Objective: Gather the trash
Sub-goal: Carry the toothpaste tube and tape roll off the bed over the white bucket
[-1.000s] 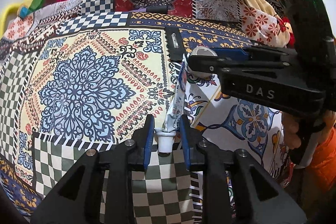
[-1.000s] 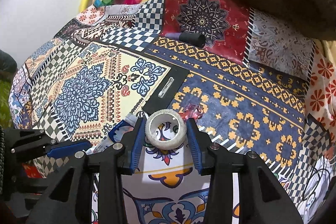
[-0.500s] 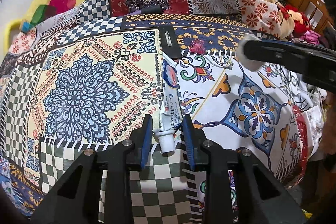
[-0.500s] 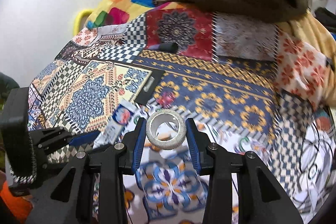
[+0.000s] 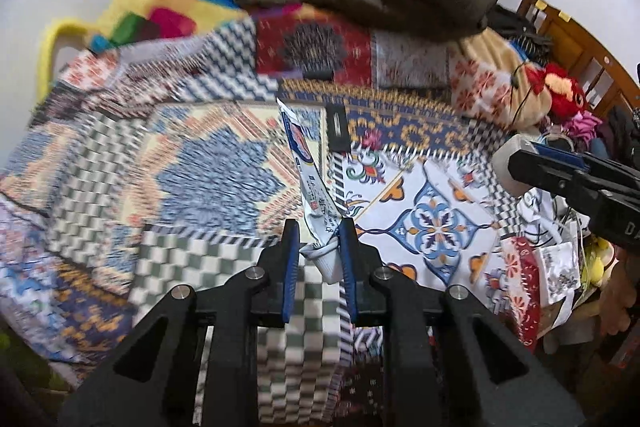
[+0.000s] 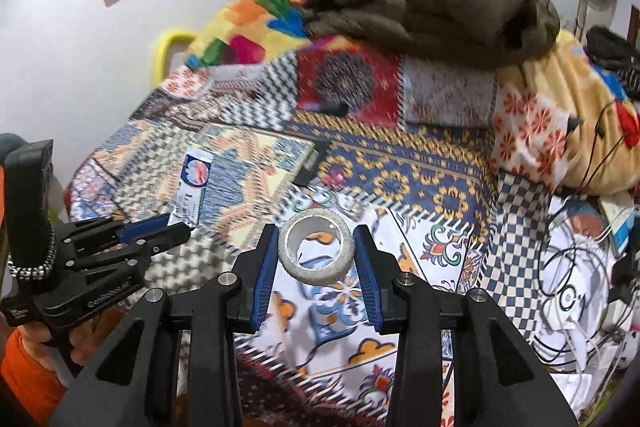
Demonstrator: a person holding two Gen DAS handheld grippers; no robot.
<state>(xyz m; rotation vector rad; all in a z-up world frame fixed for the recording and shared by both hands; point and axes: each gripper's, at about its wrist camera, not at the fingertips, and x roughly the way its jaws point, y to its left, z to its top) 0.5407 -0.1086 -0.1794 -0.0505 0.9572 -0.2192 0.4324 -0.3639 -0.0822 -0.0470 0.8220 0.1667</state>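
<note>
My left gripper [image 5: 319, 247] is shut on the cap end of a flattened white and blue toothpaste tube [image 5: 310, 183] and holds it up above the patterned bedspread [image 5: 200, 179]. The tube also shows in the right wrist view [image 6: 191, 187], standing up from the left gripper [image 6: 176, 227]. My right gripper [image 6: 316, 247] is shut on a white tape roll [image 6: 317, 251], lifted above the bed. In the left wrist view the right gripper [image 5: 516, 167] is at the right edge with the roll [image 5: 505, 163] at its tips.
A brown jacket [image 6: 432, 7] lies at the bed's far end. A black cylinder [image 6: 334, 109], a black flat piece [image 5: 337, 127] and a pink wrapper [image 5: 370, 138] lie on the bedspread. Cables and clutter [image 6: 580, 287] crowd the right side. A colourful pillow [image 6: 256, 23] is back left.
Both grippers have risen and pulled back from the bed with their objects. The tube now hangs clear of the bedspread. The view is wider and motion-blurred.
</note>
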